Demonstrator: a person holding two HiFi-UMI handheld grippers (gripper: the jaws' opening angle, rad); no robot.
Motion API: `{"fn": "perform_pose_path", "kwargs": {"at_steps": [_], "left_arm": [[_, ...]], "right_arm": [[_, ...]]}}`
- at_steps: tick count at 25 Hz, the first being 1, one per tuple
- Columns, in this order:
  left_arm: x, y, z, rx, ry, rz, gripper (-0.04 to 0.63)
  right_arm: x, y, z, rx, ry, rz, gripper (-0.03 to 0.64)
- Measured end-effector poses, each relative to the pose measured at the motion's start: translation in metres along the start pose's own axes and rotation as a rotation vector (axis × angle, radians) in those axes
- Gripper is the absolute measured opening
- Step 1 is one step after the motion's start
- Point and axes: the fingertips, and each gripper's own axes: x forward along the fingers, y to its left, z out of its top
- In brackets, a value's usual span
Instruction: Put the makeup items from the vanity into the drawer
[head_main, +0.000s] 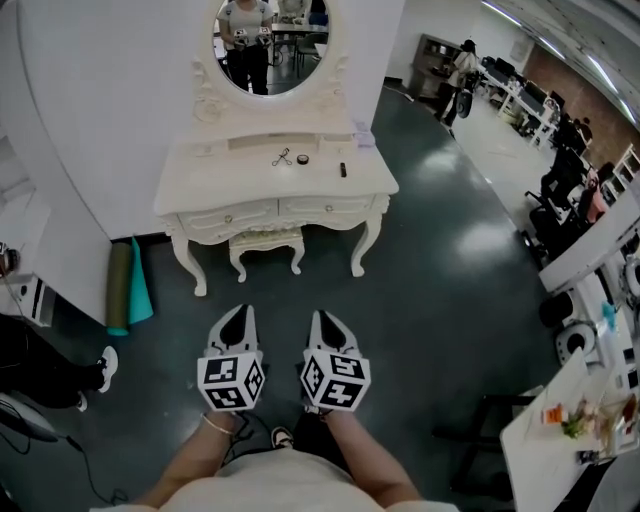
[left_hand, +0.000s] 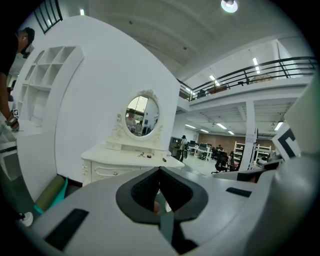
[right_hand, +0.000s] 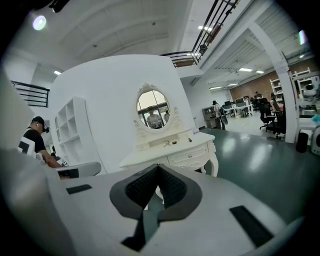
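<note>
Far left, two rolled mats (head_main: 128, 285) sit by the wall, off the open floor. The left gripper (head_main: 238, 313) is held low, jaws together on nothing. Well ahead stands the vanity (head_main: 200, 195), both drawers (head_main: 230, 215) shut, a stool (head_main: 266, 243) tucked beneath them. On the worktop a looped metal tool (head_main: 282, 158) lies flat, long axis slanting toward the mirror (head_main: 270, 45). Just right of it sits a small round pot (head_main: 302, 159), then a short dark tube (head_main: 342, 169), too small to tell how it lies. The right gripper (head_main: 326, 318) has its jaws closed too, empty. The head view shows the stool; the left gripper view instead catches a railed gallery (left_hand: 260, 67) overhead.
</note>
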Motion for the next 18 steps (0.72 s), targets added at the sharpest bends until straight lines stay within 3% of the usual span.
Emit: {"fn": "perform_pose_path", "kwargs": {"at_steps": [10,18], "left_arm": [[0.051,0.021,0.012,-0.015,-0.01,0.033,0.003],[0.126,0.029,0.029,-0.041,-0.011,0.063,0.002]], "right_arm": [[0.056,-0.008,0.018,-0.016,0.011,0.015,0.018],[0.123,-0.032,0.053,-0.034,0.021,0.034,0.018]]}}
